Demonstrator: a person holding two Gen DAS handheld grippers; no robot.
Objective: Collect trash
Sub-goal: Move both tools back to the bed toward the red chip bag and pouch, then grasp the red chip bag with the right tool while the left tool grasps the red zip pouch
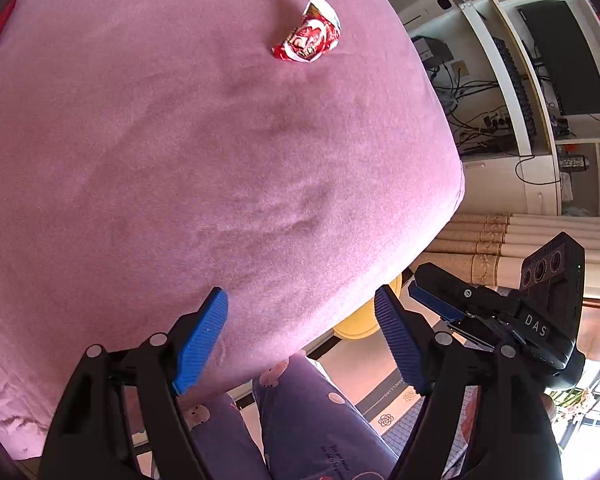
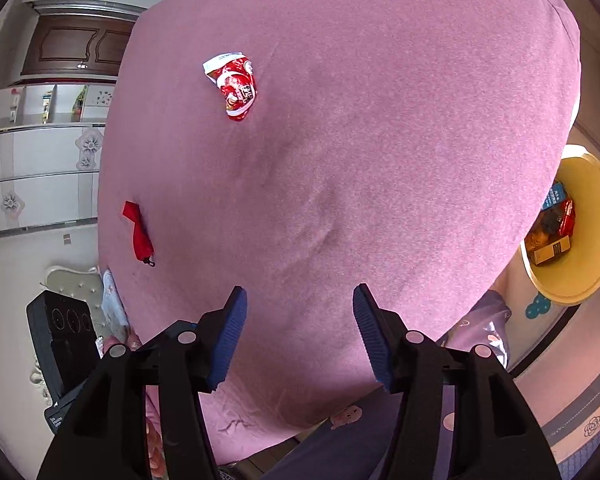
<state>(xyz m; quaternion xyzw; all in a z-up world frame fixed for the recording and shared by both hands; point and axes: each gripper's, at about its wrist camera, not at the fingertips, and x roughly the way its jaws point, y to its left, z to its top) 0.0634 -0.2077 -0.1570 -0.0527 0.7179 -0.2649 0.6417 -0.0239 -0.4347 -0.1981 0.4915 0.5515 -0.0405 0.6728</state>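
A crumpled red and white snack wrapper [image 1: 309,34] lies on the pink bed sheet [image 1: 180,160], far ahead of both grippers; in the right wrist view the wrapper [image 2: 233,85] sits toward the upper left. My left gripper [image 1: 300,328] hovers over the near edge of the bed, open, with nothing between its blue pads. My right gripper [image 2: 300,332] is also open and empty above the sheet [image 2: 360,160]. A yellow bin [image 2: 580,232] holding several wrappers and small boxes stands on the floor at the right. The right gripper's body [image 1: 500,312] shows beside my left one.
A red cloth item [image 2: 138,232] lies near the sheet's left edge. A person's legs in purple patterned trousers [image 1: 308,420] stand at the bed's near side. A desk with a monitor [image 1: 564,60] and cables, curtains and cabinets [image 2: 40,172] surround the bed.
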